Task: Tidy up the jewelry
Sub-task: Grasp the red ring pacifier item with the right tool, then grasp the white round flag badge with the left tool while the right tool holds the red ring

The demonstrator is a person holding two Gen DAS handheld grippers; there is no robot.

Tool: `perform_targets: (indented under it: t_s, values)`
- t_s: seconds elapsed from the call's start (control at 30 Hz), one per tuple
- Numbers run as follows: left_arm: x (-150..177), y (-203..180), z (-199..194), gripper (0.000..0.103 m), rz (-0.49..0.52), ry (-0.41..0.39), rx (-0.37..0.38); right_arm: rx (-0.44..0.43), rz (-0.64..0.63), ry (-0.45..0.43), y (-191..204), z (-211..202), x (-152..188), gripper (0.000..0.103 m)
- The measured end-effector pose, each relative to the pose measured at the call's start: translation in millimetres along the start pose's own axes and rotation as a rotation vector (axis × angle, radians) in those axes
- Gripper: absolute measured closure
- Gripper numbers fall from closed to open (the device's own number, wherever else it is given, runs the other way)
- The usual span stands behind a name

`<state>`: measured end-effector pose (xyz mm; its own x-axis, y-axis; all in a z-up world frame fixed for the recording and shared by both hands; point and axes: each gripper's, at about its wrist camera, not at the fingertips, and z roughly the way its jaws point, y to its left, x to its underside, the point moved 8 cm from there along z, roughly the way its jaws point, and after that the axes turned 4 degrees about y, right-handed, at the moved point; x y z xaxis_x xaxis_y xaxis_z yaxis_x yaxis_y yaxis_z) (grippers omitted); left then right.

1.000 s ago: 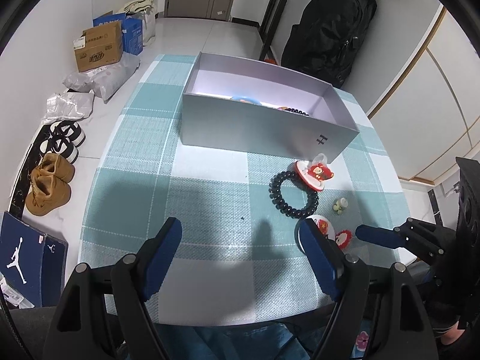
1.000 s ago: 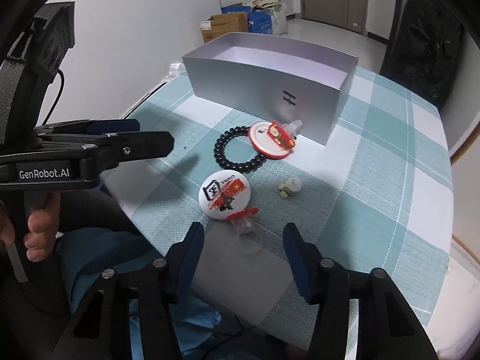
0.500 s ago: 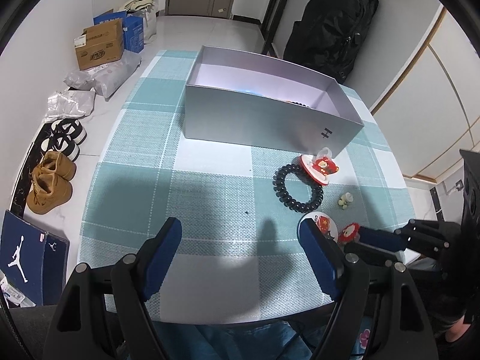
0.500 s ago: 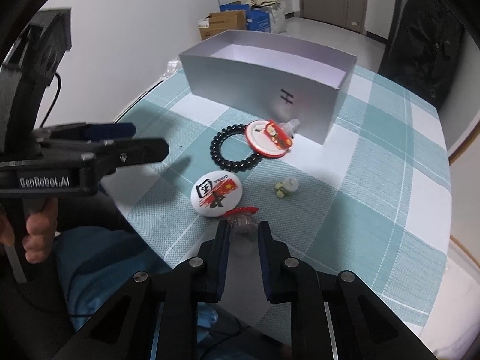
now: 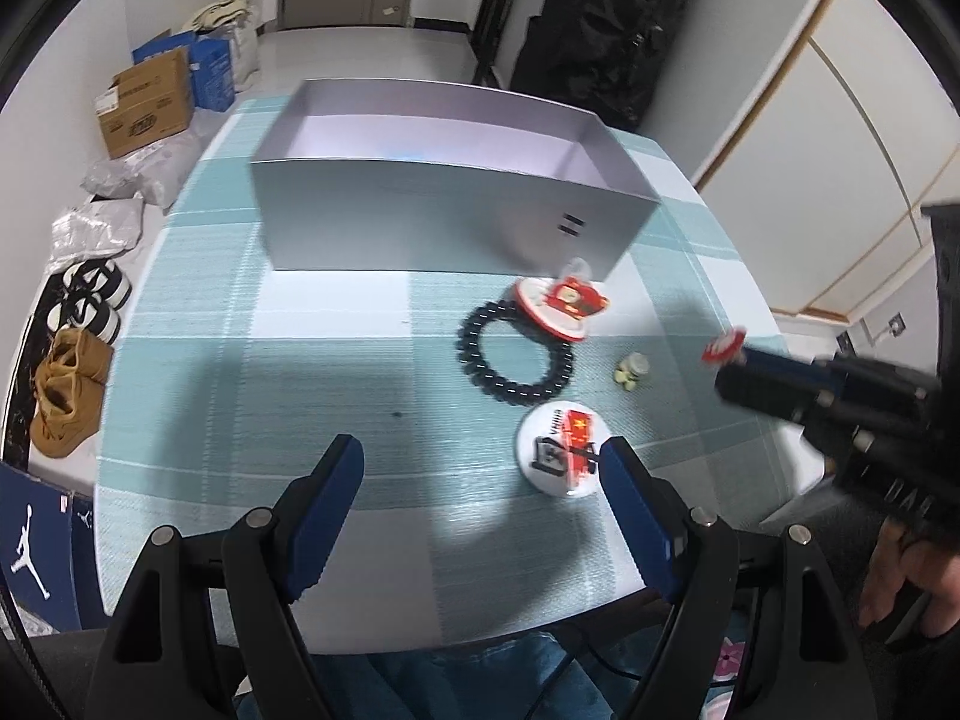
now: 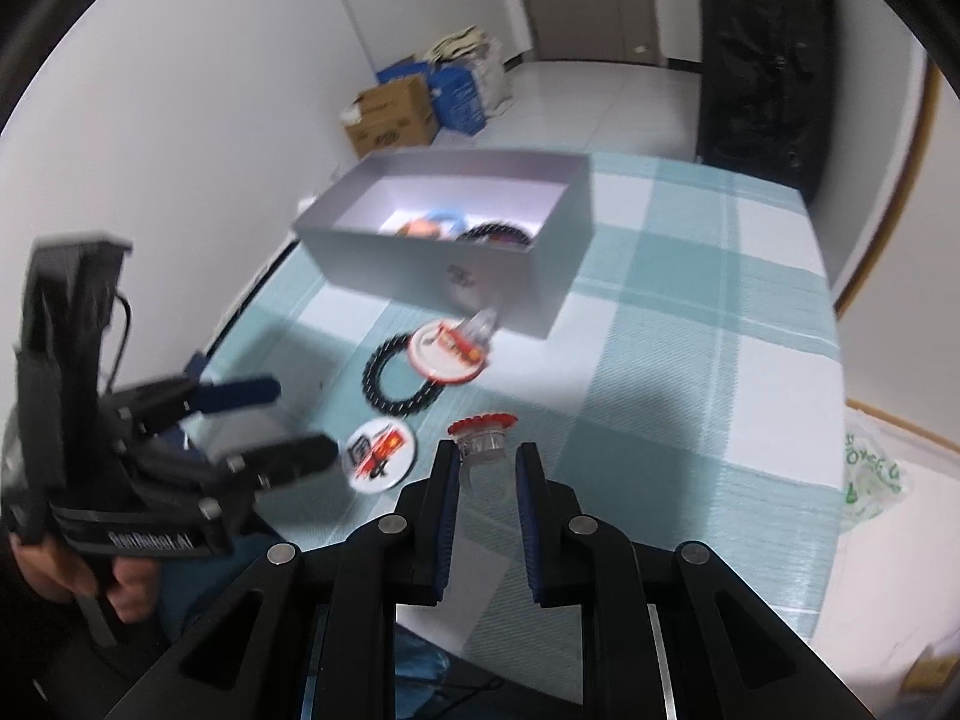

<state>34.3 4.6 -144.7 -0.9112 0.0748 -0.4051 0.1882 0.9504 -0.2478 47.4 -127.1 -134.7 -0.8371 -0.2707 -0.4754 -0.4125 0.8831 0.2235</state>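
Observation:
My right gripper (image 6: 485, 457) is shut on a small clear piece with a red frilled top (image 6: 482, 427) and holds it above the table; it also shows in the left wrist view (image 5: 724, 347). My left gripper (image 5: 480, 468) is open and empty over the table's near edge. A white round badge (image 5: 559, 457), a black bead bracelet (image 5: 516, 357), a red-and-white badge (image 5: 564, 303) and a small green-white charm (image 5: 631, 369) lie on the checked cloth. The grey open box (image 5: 444, 222) stands behind them and holds a few pieces (image 6: 462, 227).
A black backpack (image 5: 606, 30) leans behind the table. Cardboard boxes (image 5: 147, 102), bags and shoes (image 5: 66, 384) lie on the floor to the left. The table's near edge (image 5: 480, 630) is close to my left gripper.
My right gripper closed on the red-topped piece and lifted it off the table, up and to the right. The left gripper stayed open and shifted slightly.

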Motion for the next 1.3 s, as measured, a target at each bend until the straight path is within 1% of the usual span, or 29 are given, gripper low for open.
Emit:
perform_targets:
  t_s: [0.13, 0.23, 0.6, 0.8, 0.87, 0.9, 0.93, 1.13, 1.3]
  values:
    - [2, -12, 6, 0.026, 0.051, 0.011, -0.006, -0.007, 0.042, -0.034, -9, -11, -6, 0.085]
    - [1, -21, 7, 0.026, 0.080, 0.004, -0.001, -0.014, 0.057, -0.056, -13, -18, -9, 0.085]
    - [5, -39, 20, 0.027, 0.157, 0.019, -0.060, -0.021, 0.069, -0.098, -20, -33, -14, 0.085]
    - [7, -39, 20, 0.039, 0.181, 0.015, -0.108, -0.028, 0.083, -0.107, -23, -36, -16, 0.085]
    - [6, -37, 18, 0.049, 0.182, 0.010, -0.127, -0.027, 0.084, -0.109, -23, -36, -16, 0.085]
    - [5, -37, 19, 0.059, 0.184, 0.008, -0.136, -0.026, 0.085, -0.110, -23, -36, -16, 0.085]
    - [4, -37, 19, 0.066, 0.186, 0.007, -0.131, -0.028, 0.085, -0.109, -23, -36, -16, 0.085]
    - [2, -38, 20, 0.066, 0.186, 0.013, -0.127, -0.023, 0.082, -0.106, -22, -35, -16, 0.085]
    - [-2, -35, 19, 0.066, 0.157, 0.023, -0.103, -0.023, 0.087, -0.104, -23, -34, -16, 0.085]
